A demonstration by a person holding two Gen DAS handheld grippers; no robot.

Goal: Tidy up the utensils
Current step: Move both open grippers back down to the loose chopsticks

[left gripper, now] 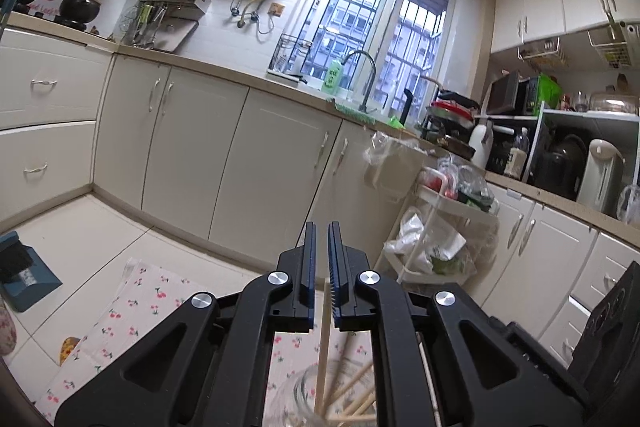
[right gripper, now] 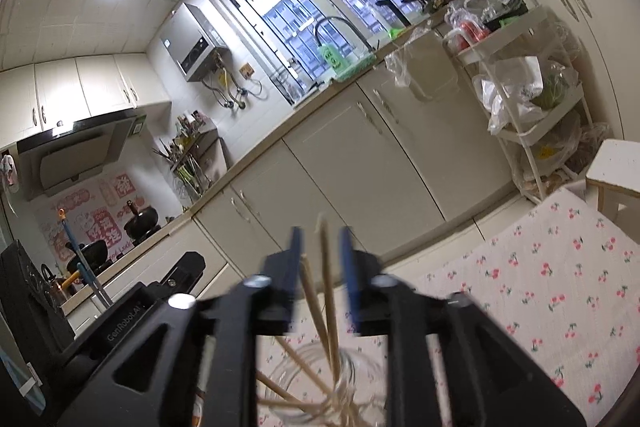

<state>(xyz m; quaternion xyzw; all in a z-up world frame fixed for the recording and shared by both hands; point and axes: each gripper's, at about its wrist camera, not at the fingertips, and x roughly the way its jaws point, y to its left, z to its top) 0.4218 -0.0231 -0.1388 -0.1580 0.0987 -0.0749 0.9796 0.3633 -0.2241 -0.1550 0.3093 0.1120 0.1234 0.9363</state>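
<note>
The left gripper [left gripper: 322, 231] is seen with its jaws drawn close, only a narrow slit left between them; a wooden chopstick [left gripper: 322, 343] rises from below into that slit, but whether it is actually pinched cannot be told, since the contact is hidden behind the finger bases. Directly beneath this gripper a clear glass jar [left gripper: 304, 397] is partly cut off by the frame edge and screened by the black linkage, with several more chopsticks leaning inside it. The right gripper [right gripper: 320, 243] is blurred by motion; its jaws are held apart, and two chopsticks [right gripper: 329, 291] stand up between them without visibly touching either finger. Below it the same glass jar [right gripper: 316, 379] is made out only faintly, with chopsticks fanned inside. The jar rests on a cherry-print cloth [right gripper: 540, 291] spread under and to the right of that gripper. Farther ahead, cream cabinets [left gripper: 192, 147], a sink faucet [left gripper: 366, 75] under the window, and a cluttered white cart [right gripper: 524, 99] are seen.
</note>
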